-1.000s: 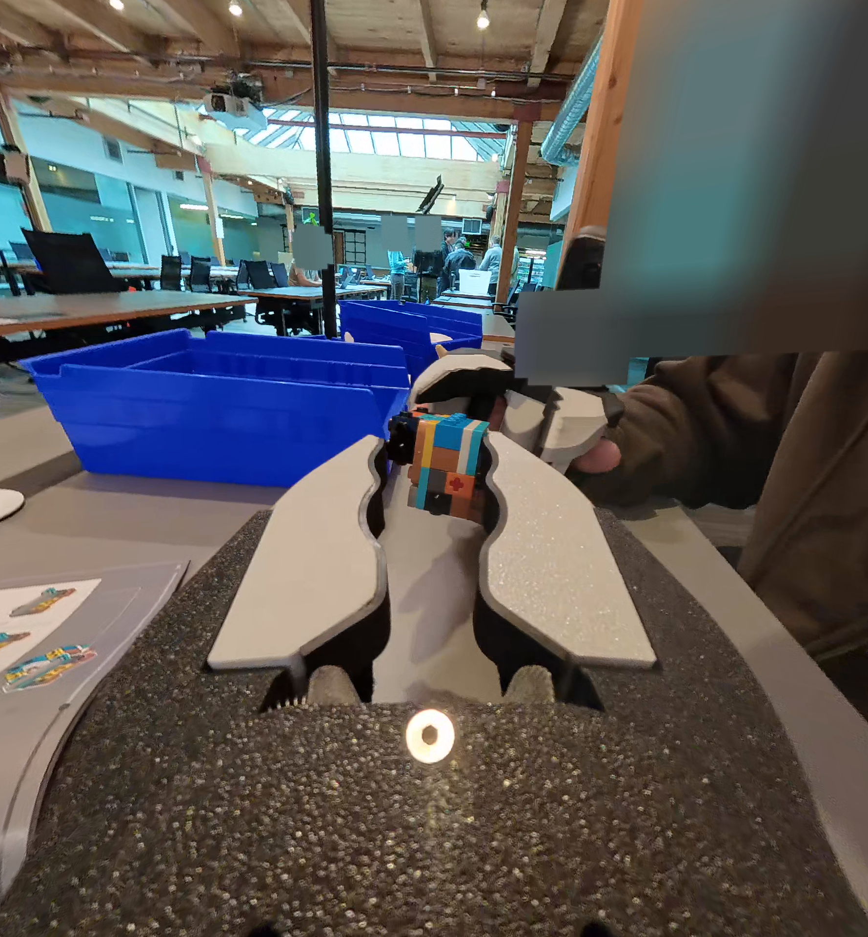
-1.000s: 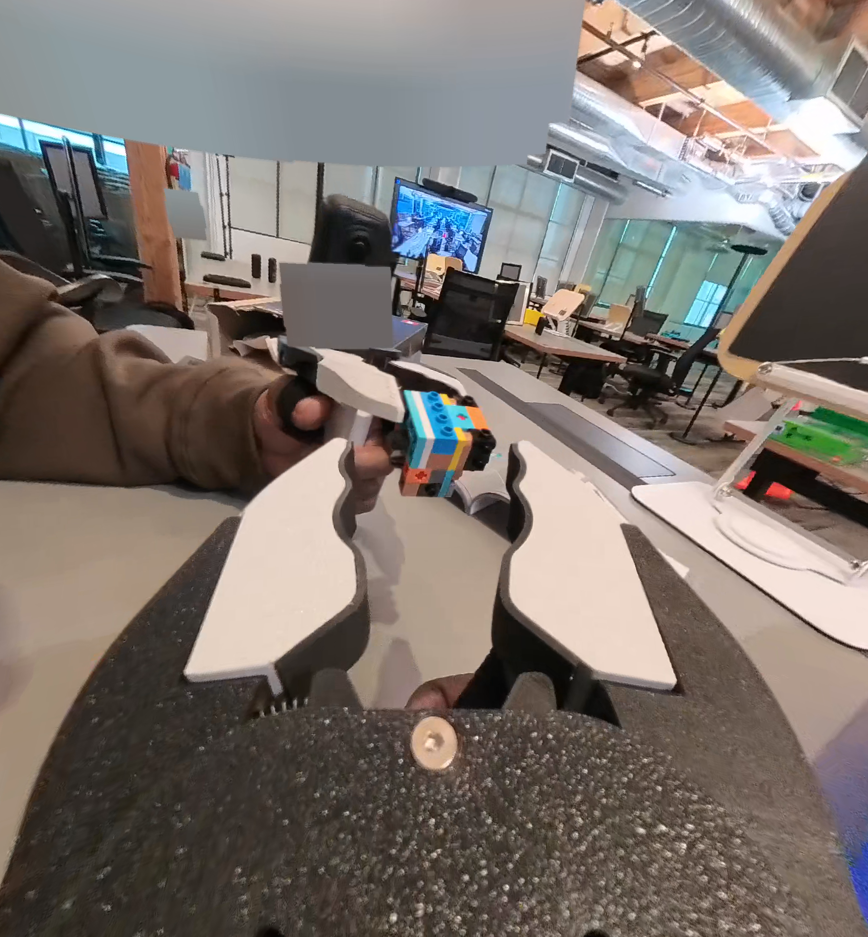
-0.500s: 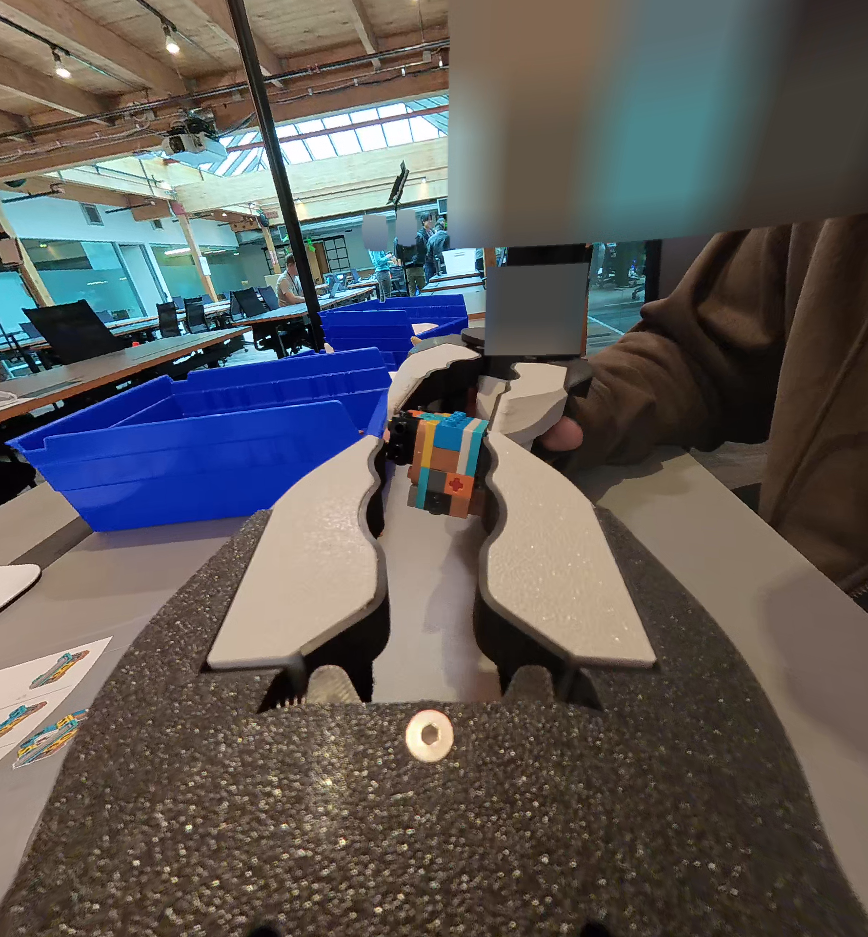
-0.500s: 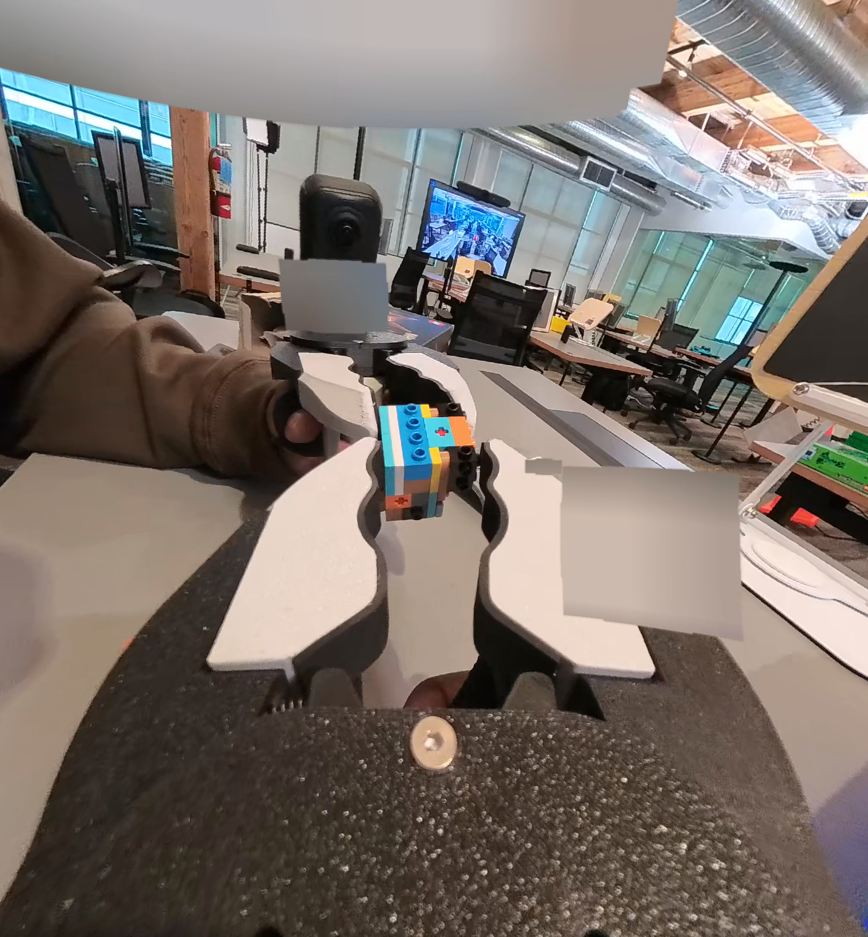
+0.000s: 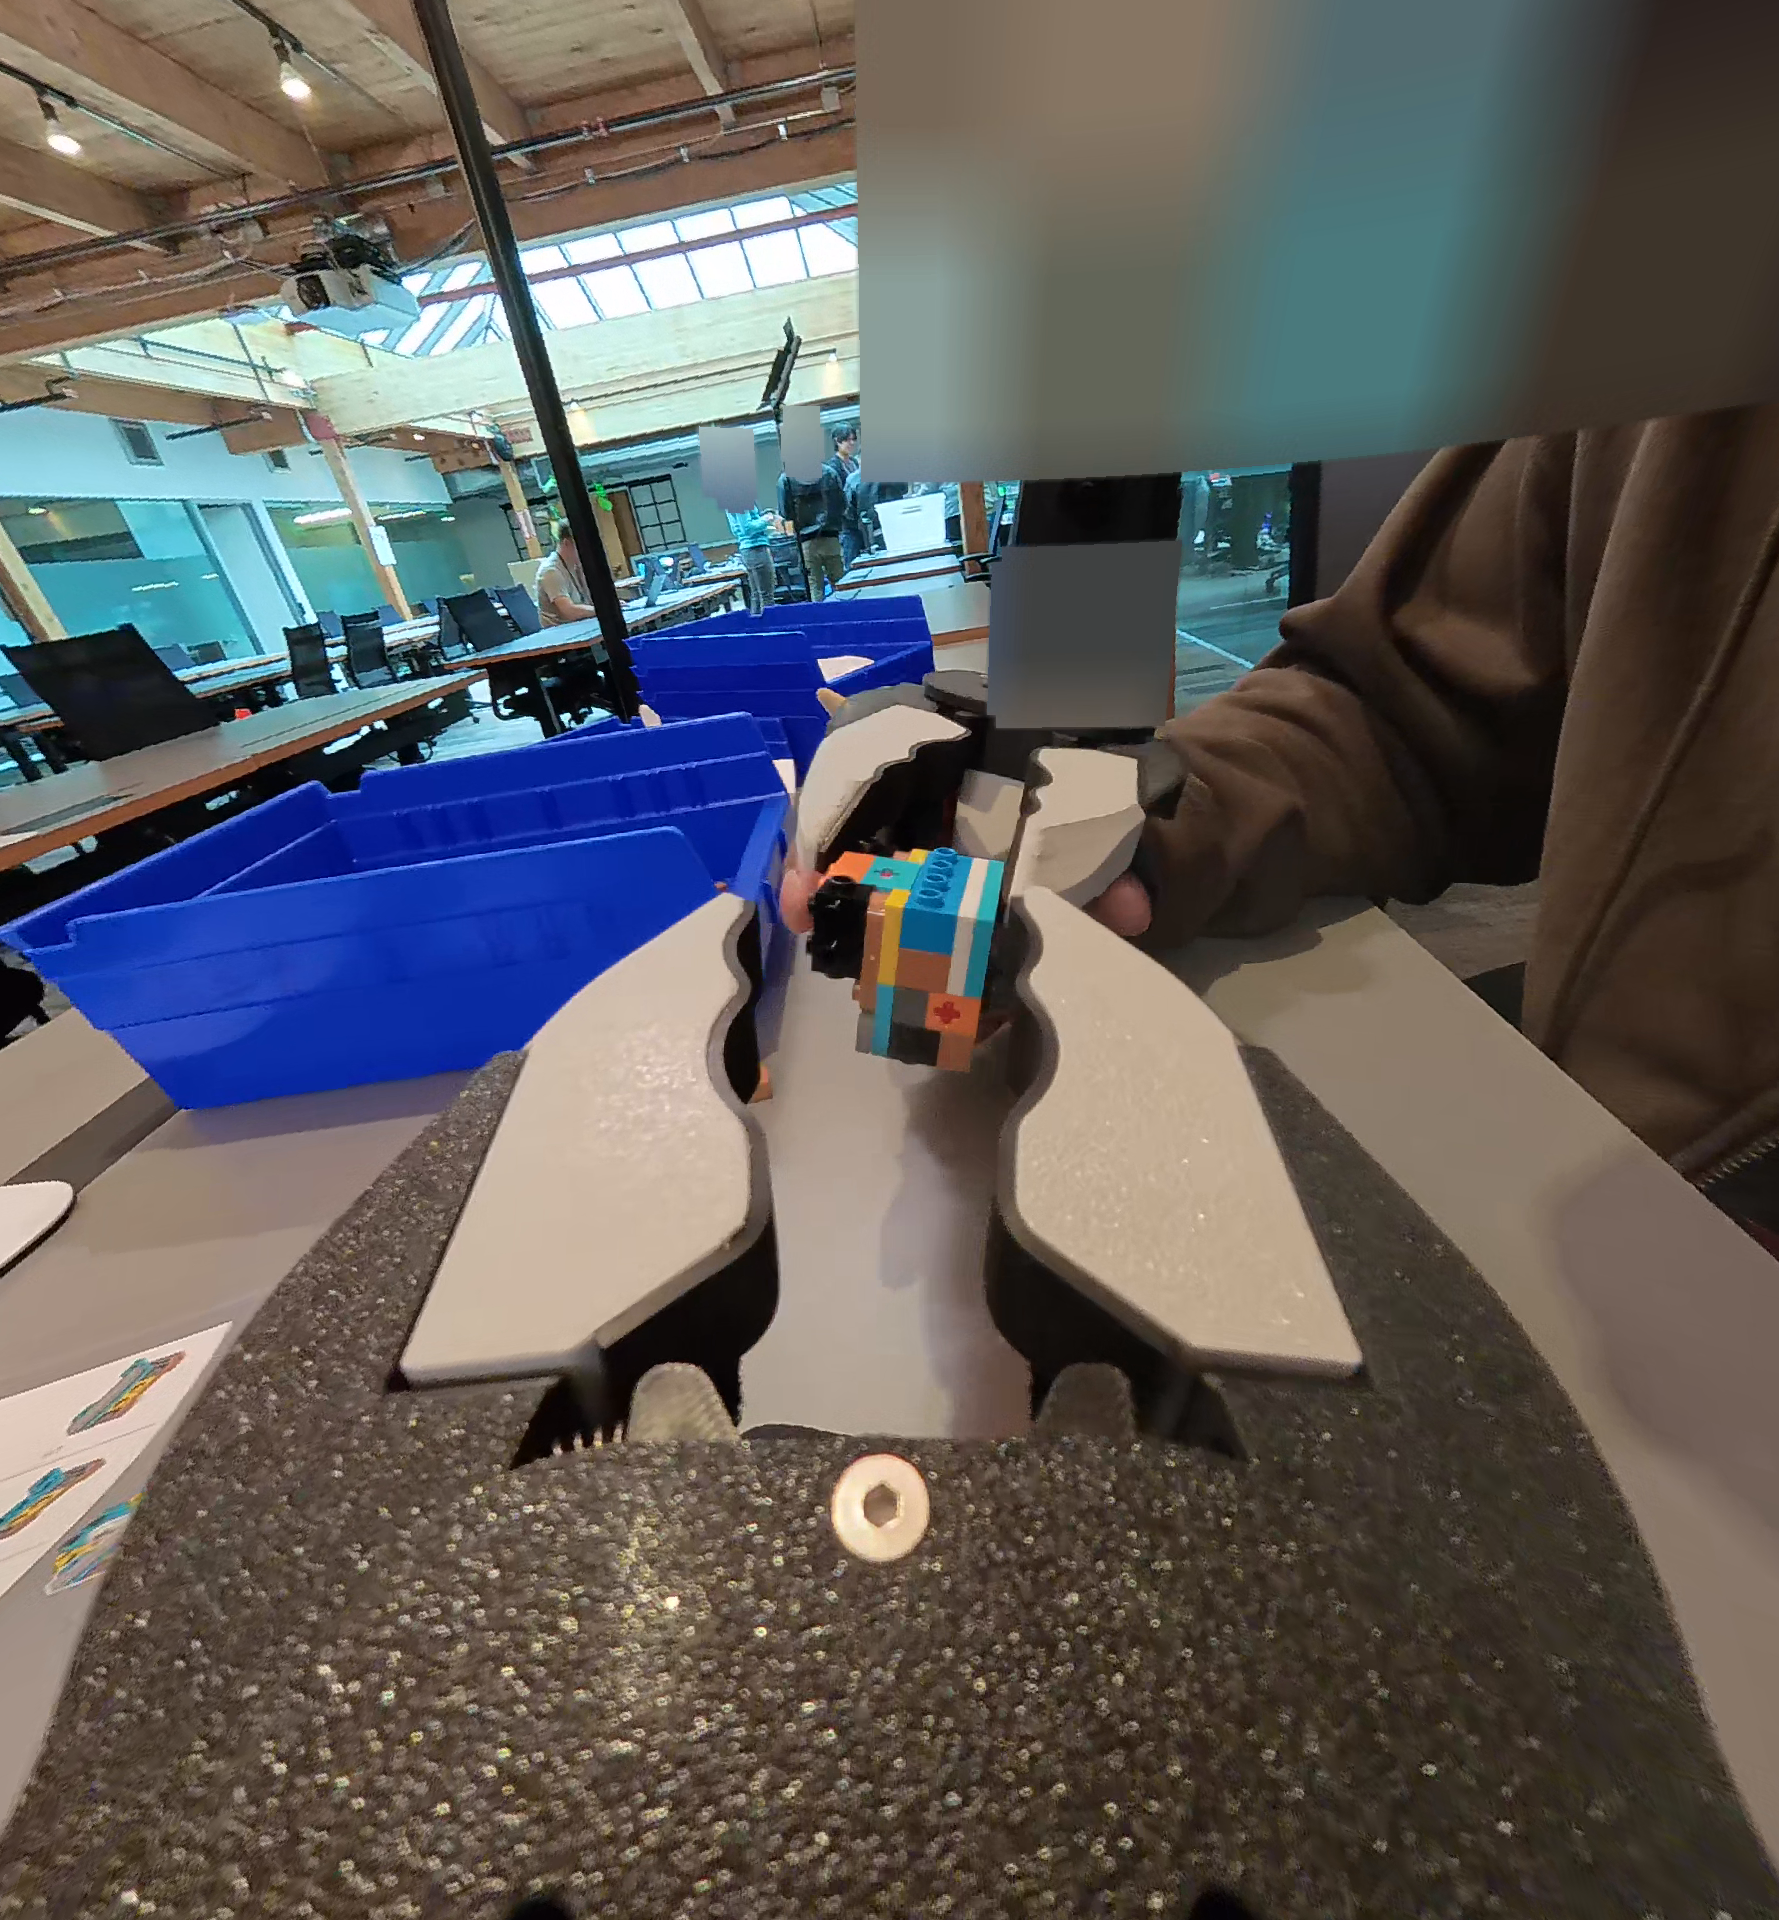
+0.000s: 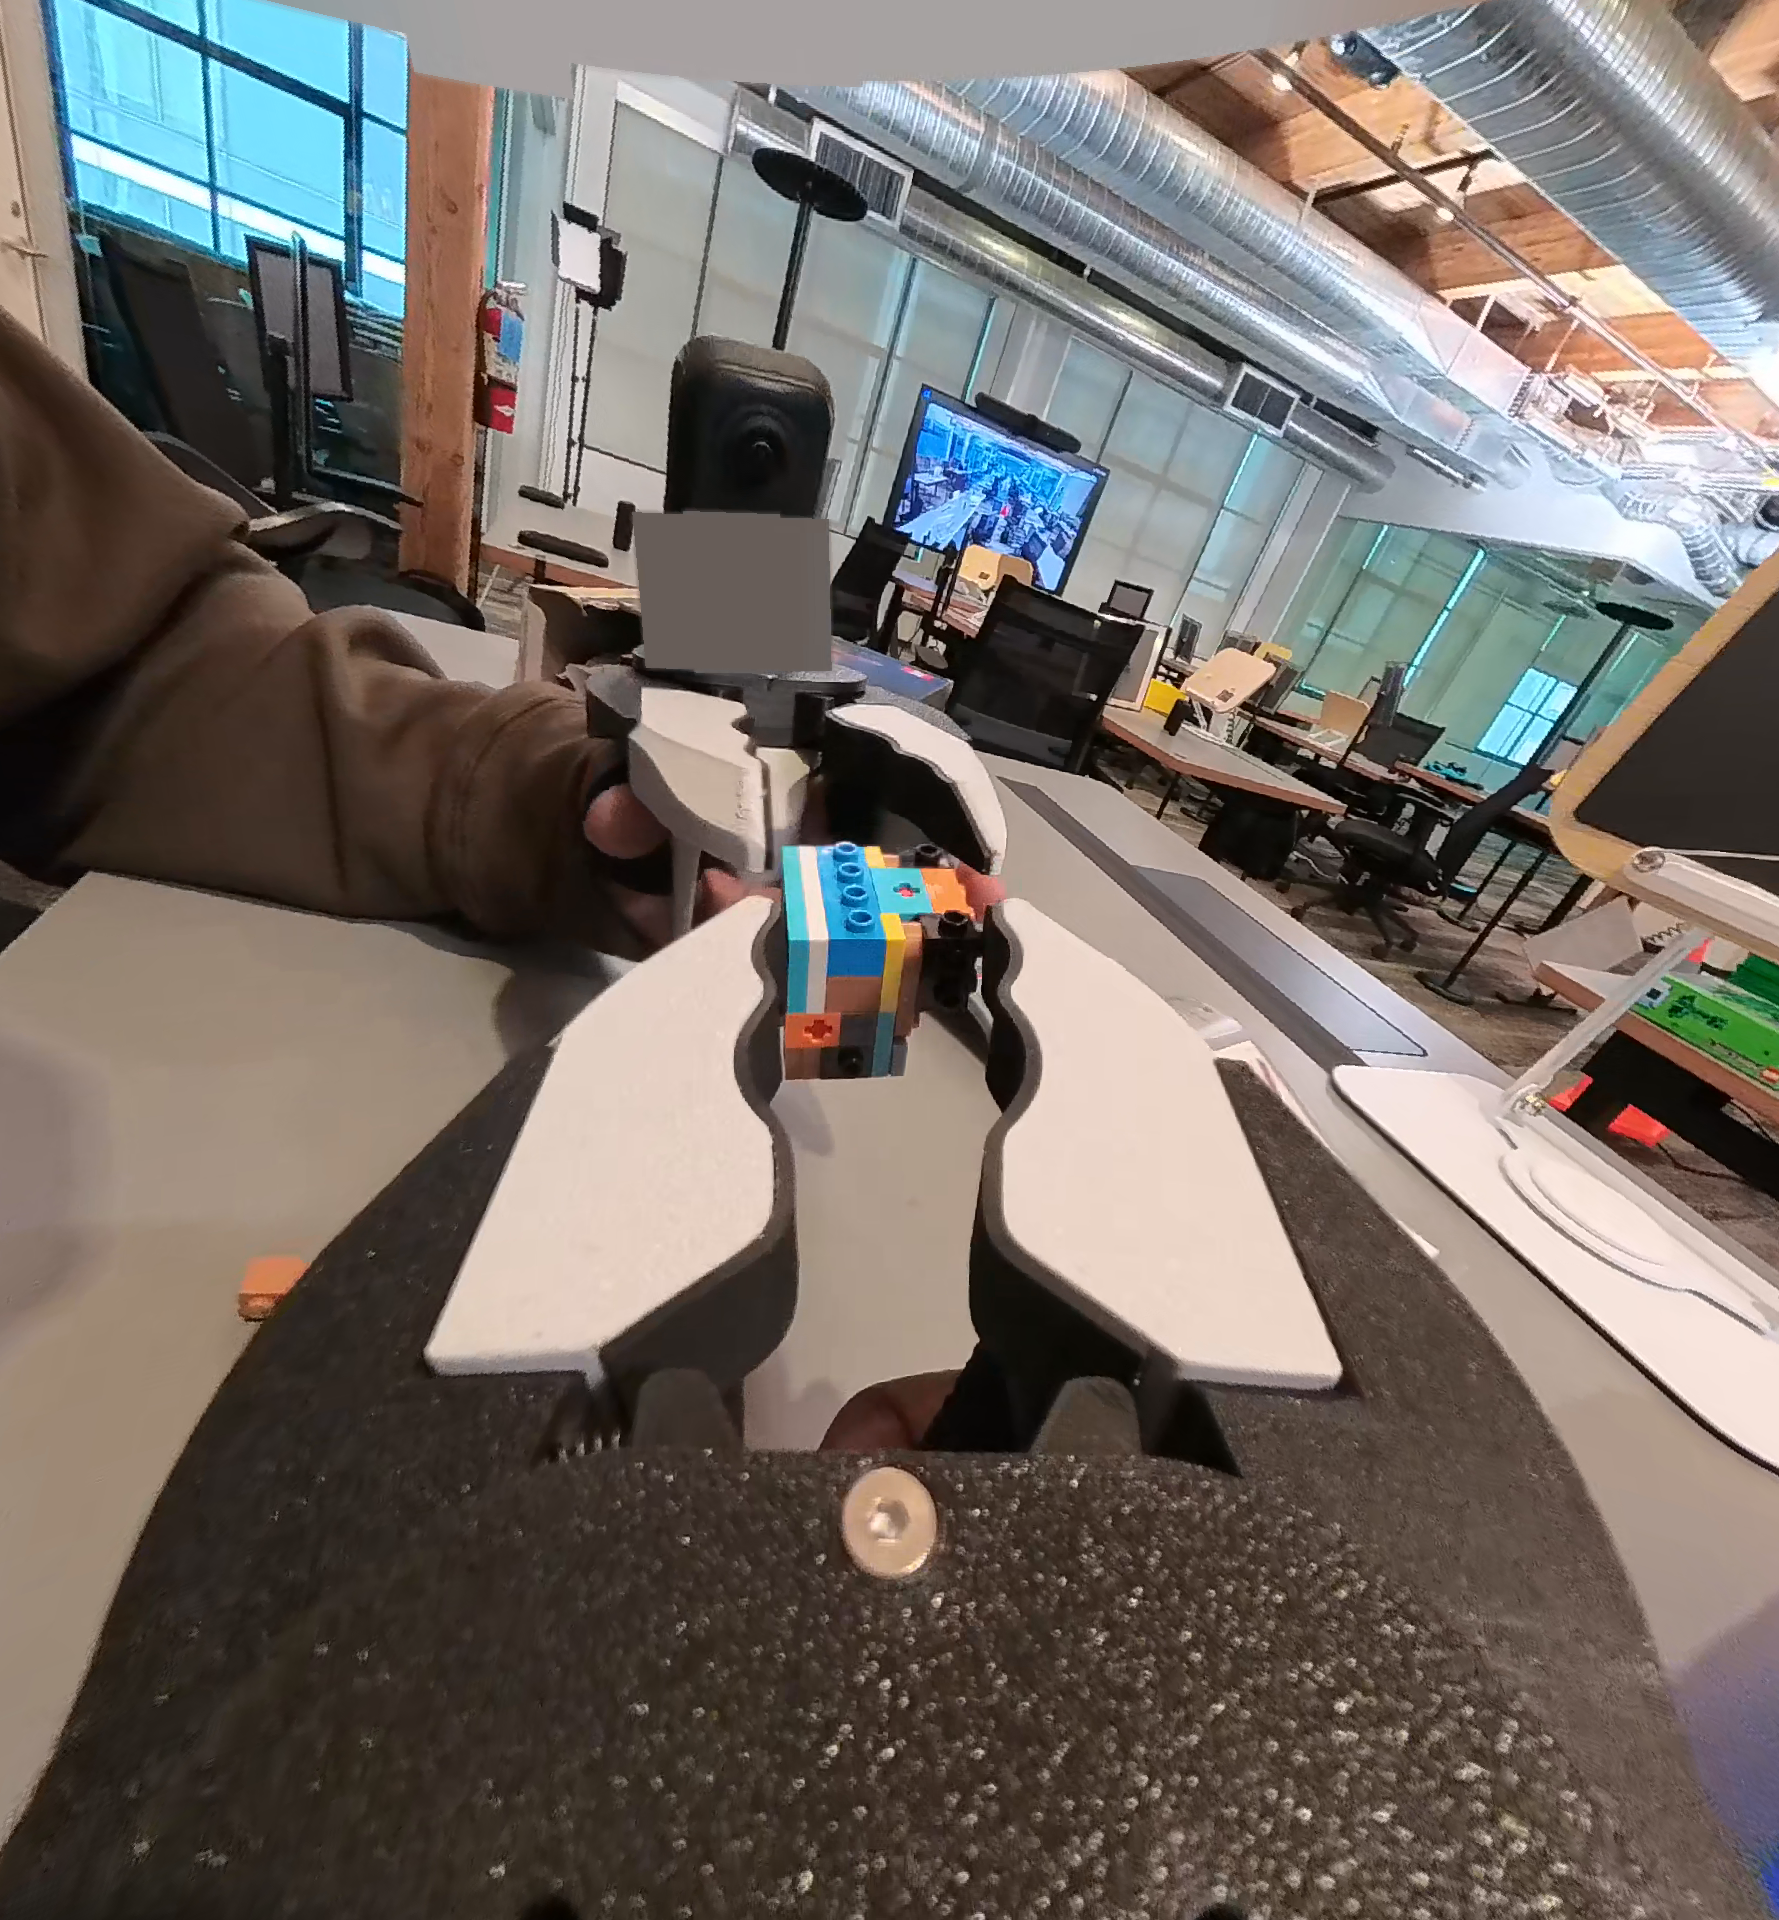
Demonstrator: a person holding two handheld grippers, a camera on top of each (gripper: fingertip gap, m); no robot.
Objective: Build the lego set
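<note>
I see the lego block (image 5: 924,961) held above the grey worktop (image 5: 1311,997) between both tongs: my right tongs (image 6: 883,940) grip it, while my left tongs (image 5: 880,935) stand apart, only one finger touching it.

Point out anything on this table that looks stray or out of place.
One small orange piece lies loose on the grey table, by the right gripper's foam body and apart from the lego block held up between the two grippers. Another small orange bit lies near the blue bin.
</note>
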